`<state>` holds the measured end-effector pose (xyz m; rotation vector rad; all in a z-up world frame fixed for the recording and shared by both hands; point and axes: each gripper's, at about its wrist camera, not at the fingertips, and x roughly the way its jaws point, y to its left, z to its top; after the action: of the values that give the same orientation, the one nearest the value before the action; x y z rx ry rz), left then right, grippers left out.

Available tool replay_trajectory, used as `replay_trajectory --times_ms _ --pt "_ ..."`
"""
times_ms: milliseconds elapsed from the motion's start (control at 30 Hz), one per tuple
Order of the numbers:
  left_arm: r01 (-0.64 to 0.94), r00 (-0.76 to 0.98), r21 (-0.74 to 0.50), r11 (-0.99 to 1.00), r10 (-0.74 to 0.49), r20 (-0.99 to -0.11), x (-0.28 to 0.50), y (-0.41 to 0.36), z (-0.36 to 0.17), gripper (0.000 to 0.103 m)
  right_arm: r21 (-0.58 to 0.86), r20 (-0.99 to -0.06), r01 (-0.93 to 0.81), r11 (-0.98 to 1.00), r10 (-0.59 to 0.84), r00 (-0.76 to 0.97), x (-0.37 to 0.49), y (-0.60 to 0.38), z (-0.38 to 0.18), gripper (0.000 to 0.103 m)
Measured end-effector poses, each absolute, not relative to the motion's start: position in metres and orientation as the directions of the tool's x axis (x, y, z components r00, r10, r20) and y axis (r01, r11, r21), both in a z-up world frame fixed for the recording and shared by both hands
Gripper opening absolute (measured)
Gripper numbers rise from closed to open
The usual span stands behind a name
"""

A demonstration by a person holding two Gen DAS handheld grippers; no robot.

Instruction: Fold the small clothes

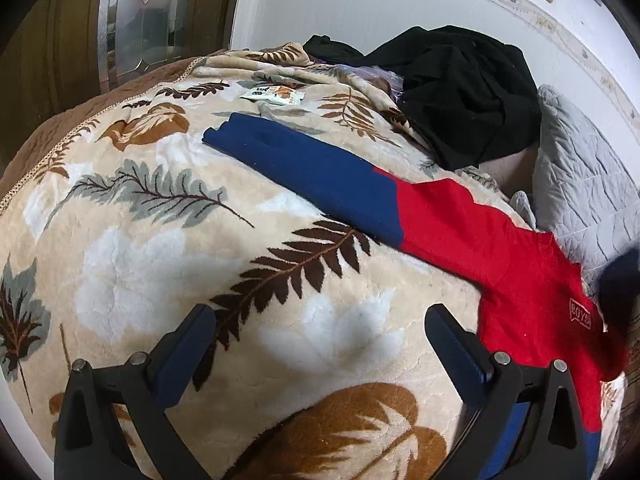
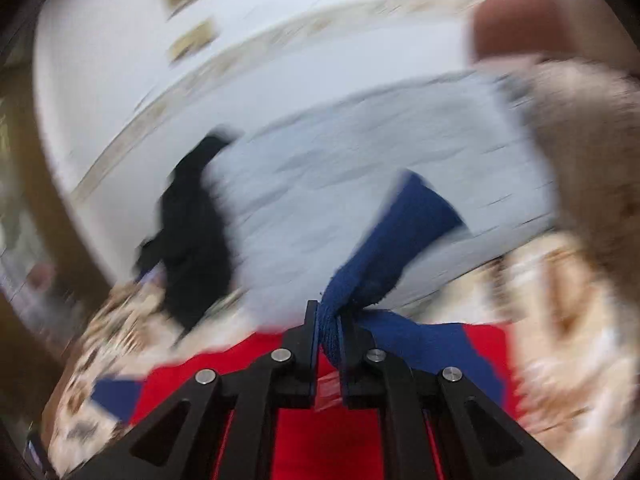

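Plainly, the right tongs point(image 2: 328, 344) are clenched on a bunched blue sleeve point(image 2: 404, 232) of the sweater point(image 1: 520, 280), the cloth pinched tight between the two black fingers point(image 2: 306, 340) and fanning out beyond them, lifted off the bed. Below those tongs lies the red body of the sweater, with a blue band running off to the right. That whole view is smeared with blur, so finer detail cannot be told.

The left tongs point(image 1: 320, 336) stand released, their jaws wide apart with nothing between them, hanging over the leaf-patterned blanket point(image 1: 160, 240) that covers the bed. Their right finger point(image 1: 456, 356) sits just beside the near edge of the sweater's red part; whether it touches the cloth I cannot tell.

The sweater lies spread on the blanket to the right, its red chest bearing a small patch point(image 1: 580, 314), and its other blue sleeve point(image 1: 304, 168) stretches flat toward the far left. A dark blurred shape shows at the right edge by the patch.

Farther off, a heap of black clothes point(image 1: 468, 92) sits on the far side of the bed, a small printed packet point(image 1: 276, 96) lies on the blanket beyond the sleeve's end, and a grey quilted pillow point(image 1: 580, 184) rests against the white wall point(image 1: 360, 0) at the right.
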<state>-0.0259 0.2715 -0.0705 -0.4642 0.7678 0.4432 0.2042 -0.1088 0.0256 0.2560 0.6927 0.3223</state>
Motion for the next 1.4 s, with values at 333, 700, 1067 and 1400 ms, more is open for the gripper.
replay_trajectory --times_ms 333,700,1067,1400 --pt "-0.482 0.667 -0.234 0.844 0.181 -0.723 -0.021 0.259 -0.066 0.103 0.527 -0.671 -0.225 0.820 0.564 0.481 0.200 -0.073 -0.095 0.103" --pt "-0.096 0.698 -0.582 0.808 -0.362 -0.618 0.049 0.183 -0.020 0.103 0.749 -0.505 -0.175 0.639 0.721 0.475 0.121 -0.161 -0.105 0.103" --pt "-0.156 0.448 -0.611 0.776 -0.496 -0.744 0.194 0.099 -0.078 0.089 0.739 -0.427 -0.277 0.614 0.745 0.512 0.101 -0.161 -0.119 0.102" --pt "-0.249 0.401 -0.595 0.764 -0.478 -0.782 0.217 0.101 -0.108 0.059 0.738 -0.421 -0.281 0.613 0.744 0.519 0.102 -0.160 -0.121 0.102"
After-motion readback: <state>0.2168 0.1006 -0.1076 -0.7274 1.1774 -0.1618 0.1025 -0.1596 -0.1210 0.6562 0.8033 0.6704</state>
